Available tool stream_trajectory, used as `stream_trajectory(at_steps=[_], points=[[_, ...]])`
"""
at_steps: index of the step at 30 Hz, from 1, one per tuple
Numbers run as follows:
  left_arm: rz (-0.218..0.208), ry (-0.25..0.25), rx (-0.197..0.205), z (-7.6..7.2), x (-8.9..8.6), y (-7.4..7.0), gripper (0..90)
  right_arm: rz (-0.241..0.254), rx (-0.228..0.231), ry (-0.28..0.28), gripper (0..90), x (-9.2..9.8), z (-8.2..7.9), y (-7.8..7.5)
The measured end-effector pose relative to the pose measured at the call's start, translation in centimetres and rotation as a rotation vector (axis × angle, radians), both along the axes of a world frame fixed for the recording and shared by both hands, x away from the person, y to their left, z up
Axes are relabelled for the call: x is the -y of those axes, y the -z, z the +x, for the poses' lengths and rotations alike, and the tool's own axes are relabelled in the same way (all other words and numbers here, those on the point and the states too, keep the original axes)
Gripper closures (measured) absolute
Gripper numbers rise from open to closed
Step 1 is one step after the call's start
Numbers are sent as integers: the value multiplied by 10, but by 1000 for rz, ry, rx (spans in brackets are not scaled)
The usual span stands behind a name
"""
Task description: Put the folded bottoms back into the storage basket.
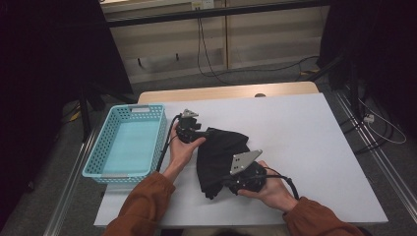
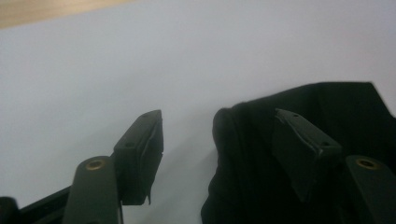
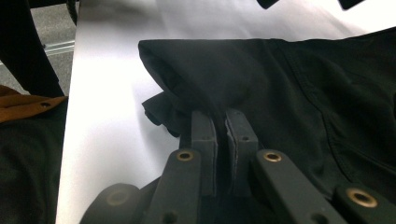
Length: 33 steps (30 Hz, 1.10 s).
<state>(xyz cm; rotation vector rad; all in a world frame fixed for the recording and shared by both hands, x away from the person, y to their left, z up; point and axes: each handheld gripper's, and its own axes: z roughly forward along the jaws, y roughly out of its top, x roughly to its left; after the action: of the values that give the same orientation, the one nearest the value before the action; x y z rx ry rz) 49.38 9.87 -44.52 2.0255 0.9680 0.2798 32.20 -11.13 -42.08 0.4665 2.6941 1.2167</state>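
My right tool [image 3: 225, 140] is clamped on soft black cloth [image 3: 289, 93]. My left tool [image 2: 219, 140] gapes wide, one jaw resting on the cloth's rumpled edge.

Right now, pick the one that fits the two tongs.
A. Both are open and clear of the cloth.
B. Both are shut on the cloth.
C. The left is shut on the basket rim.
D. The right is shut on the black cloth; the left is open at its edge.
D: the right tongs pinch a fold of the black cloth, while the left tongs stand apart at its edge.

Basket [image 1: 129, 143] left of cloth [image 1: 220, 157] — apart
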Motion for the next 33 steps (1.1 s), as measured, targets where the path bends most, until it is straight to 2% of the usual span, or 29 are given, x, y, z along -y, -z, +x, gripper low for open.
stream_trajectory(at_steps=[2,3,5,7,10,12,13,18,19,20,21,24,25,27,33], points=[[-3,13,-11,0,2,3,368,0,-4,1,845,-1,0,0],[30,16,-4,1,3,5,397,-1,-7,2,845,0,0,1],[28,13,-10,1,4,7,401,0,-9,4,844,0,0,2],[44,22,-27,3,6,14,402,-7,-10,1,845,0,-1,4],[30,29,-41,4,7,17,397,-7,-14,0,845,0,-1,5],[24,31,-34,3,10,19,405,-8,-15,-1,845,0,0,5],[35,36,-23,1,13,20,402,-9,-15,-1,845,0,-1,5],[11,41,-34,0,15,21,463,-9,-15,0,844,0,-1,6],[4,56,-54,-1,15,19,509,-11,-16,0,844,0,-1,6],[4,56,-54,-1,15,19,565,-11,-16,0,844,0,-1,6],[-15,71,-77,-2,15,19,609,-12,-16,-3,845,-1,-1,6],[-24,63,-82,-2,15,20,645,-12,-18,-3,844,-1,-1,7],[-36,76,-91,-2,15,19,701,-10,-18,-3,844,-1,-1,7],[-29,74,-87,-3,16,18,748,-5,-17,-2,844,0,-1,6],[-38,52,-85,-4,15,14,773,3,-8,4,845,0,-2,5]])
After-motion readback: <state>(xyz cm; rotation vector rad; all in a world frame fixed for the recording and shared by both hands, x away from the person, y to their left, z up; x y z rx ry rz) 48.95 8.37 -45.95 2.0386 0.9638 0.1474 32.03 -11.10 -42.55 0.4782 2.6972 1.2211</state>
